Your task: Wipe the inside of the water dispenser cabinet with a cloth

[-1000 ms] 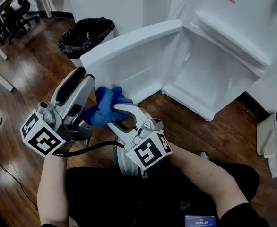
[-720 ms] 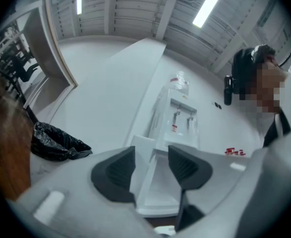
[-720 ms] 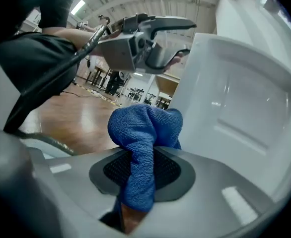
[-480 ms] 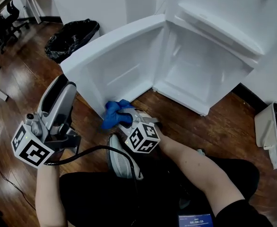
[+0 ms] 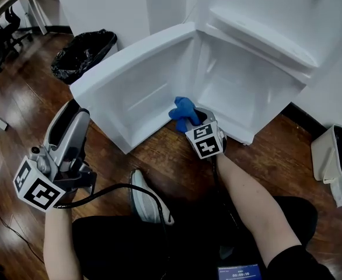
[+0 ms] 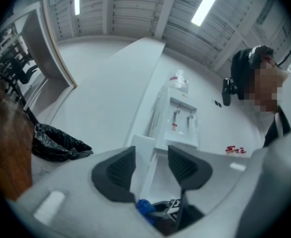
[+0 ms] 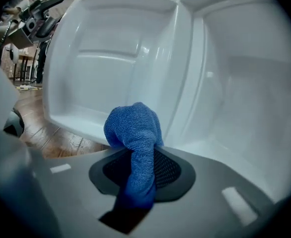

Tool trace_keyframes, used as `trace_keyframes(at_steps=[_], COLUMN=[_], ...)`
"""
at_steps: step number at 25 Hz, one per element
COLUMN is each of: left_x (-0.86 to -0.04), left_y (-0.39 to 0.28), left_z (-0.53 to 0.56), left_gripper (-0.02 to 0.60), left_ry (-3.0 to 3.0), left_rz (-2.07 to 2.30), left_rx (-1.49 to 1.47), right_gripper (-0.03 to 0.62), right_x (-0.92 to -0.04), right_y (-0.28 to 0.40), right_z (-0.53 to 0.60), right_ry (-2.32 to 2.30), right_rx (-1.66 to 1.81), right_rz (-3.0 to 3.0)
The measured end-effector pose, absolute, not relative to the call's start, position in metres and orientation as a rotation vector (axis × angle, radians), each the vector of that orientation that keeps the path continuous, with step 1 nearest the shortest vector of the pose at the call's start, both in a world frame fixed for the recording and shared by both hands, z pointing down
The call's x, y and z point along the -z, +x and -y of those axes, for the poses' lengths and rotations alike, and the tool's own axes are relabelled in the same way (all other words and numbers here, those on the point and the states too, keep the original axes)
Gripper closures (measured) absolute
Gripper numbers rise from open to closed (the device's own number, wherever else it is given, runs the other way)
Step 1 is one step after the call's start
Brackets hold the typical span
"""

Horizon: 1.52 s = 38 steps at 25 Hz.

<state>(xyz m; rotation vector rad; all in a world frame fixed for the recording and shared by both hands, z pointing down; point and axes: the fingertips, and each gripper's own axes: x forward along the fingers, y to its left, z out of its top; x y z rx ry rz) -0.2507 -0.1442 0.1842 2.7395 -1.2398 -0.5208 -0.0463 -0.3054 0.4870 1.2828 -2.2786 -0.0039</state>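
the right gripper (image 5: 195, 120) is clamped on a bunched blue microfibre cloth (image 5: 181, 111), which pokes out ahead of its jaws at the open white plastic dispenser cabinet (image 5: 258, 89) (near the door hinge). the left gripper (image 5: 69, 119), jaws parted around nothing, is well off to its left.

Nubby microfibre cloth (image 7: 135, 133), glossy, probably plastic cabinet (image 5: 258, 89), polished wood floor (image 5: 177, 159).

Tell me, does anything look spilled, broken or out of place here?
Nothing stands out. The cabinet door is open, the white interior looks clean, and the right gripper holds the blue cloth at the doorway.
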Motion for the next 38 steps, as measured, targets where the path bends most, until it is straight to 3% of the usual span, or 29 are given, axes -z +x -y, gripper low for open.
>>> trace_keyframes(at_steps=[3,7,9,12,16,17,18,21,22,23,24,30,32,38], left_x=[-0.178,-0.143,-0.121,-0.106,-0.147,-0.162,-0.177,-0.203,-0.206,-0.206,-0.203,-0.205,-0.217,-0.232], left_y=[-0.252,-0.277,-0.279,-0.240,-0.147,-0.125,-0.103,-0.054,-0.042,-0.032,-0.023,0.002,-0.001,-0.012], left_z=[0.141,0.118,0.104,0.085,0.074,0.072,0.070,0.064,0.066,0.069,0.072,0.056,0.060,0.062], left_gripper=[0.374,0.378,0.425,0.554,0.563,0.544,0.456,0.114,0.039,-0.005,-0.011,-0.007,0.102,0.341], left_ry=[2.788,2.783,2.803,2.937,3.006,2.987,2.965,2.942,2.950,2.957,2.959,2.914,2.887,2.851], left_rz=[1.297,1.409,1.457,1.400,0.992,0.873,0.756,0.518,0.478,0.442,0.398,0.065,0.080,0.124], left_rx=[0.486,0.638,0.674,0.535,0.228,0.153,0.075,-0.112,-0.149,-0.164,-0.155,-0.033,-0.016,0.008], right_gripper=[0.487,0.487,0.487,0.487,0.487,0.487,0.487,0.487,0.487,0.487,0.487,0.486,0.486,0.485], right_x=[-0.480,-0.453,-0.420,-0.356,-0.268,-0.248,-0.230,-0.195,-0.189,-0.186,-0.185,-0.210,-0.220,-0.240], right_y=[-0.052,-0.065,-0.066,-0.063,-0.047,-0.040,-0.032,-0.015,-0.013,-0.011,-0.011,-0.013,-0.013,-0.012], right_z=[0.301,0.282,0.265,0.221,0.147,0.134,0.123,0.101,0.093,0.086,0.078,0.059,0.059,0.065], right_ry=[1.267,1.092,0.984,0.800,0.586,0.565,0.550,0.451,0.384,0.309,0.238,0.012,-0.003,0.046], right_rx=[-0.044,-0.398,-0.584,-0.711,-0.618,-0.576,-0.531,-0.365,-0.308,-0.258,-0.221,-0.206,-0.232,-0.293], right_rz=[2.314,2.544,2.656,2.801,2.979,3.023,3.063,3.140,3.155,3.166,3.175,3.161,3.144,3.096])
